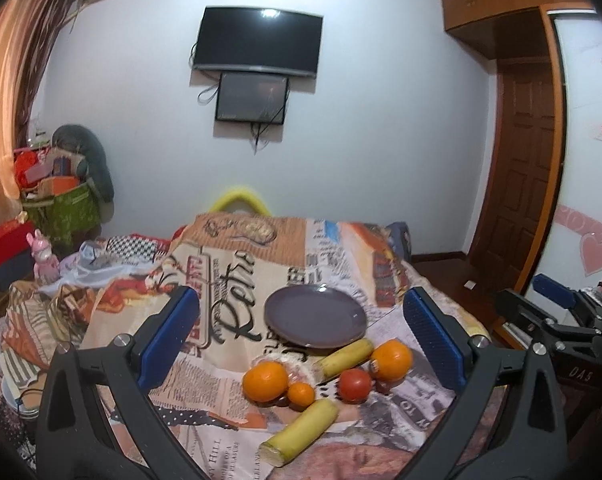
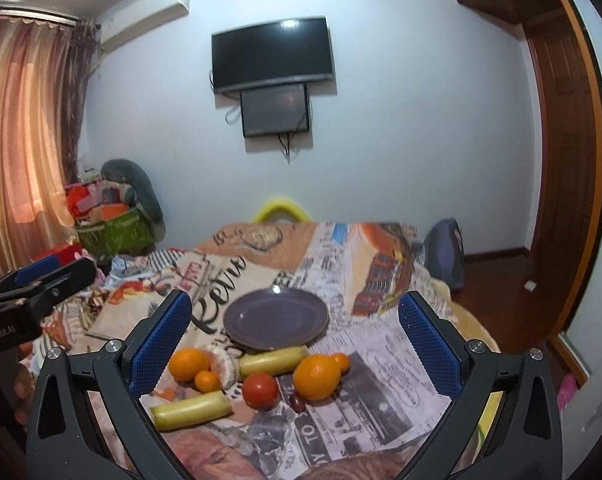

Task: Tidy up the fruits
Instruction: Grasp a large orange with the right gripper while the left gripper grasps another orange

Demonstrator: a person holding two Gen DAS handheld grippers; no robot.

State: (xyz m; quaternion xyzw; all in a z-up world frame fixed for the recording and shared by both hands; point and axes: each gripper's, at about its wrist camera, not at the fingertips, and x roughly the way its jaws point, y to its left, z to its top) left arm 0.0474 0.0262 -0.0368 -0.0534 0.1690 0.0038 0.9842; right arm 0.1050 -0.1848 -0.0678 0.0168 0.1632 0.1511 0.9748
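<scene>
An empty purple plate (image 1: 315, 317) (image 2: 276, 319) lies on a newspaper-print cloth (image 1: 229, 272). In front of it are loose fruits: two large oranges (image 1: 266, 381) (image 1: 391, 360), a small orange (image 1: 301, 394), a red tomato (image 1: 354, 385) (image 2: 260, 390), two yellow-green cut stalks (image 1: 299, 431) (image 1: 345, 358), and a peeled pale fruit (image 2: 223, 362). My left gripper (image 1: 301, 340) is open and empty, held above the fruits. My right gripper (image 2: 295, 342) is open and empty too. Each gripper shows at the edge of the other's view.
The cloth covers a raised surface with more cluttered fabric at the left (image 1: 61, 304). A pink toy (image 1: 45, 258) and boxes (image 1: 61, 184) stand at the far left. A wooden door (image 1: 521, 184) and bare floor are at the right.
</scene>
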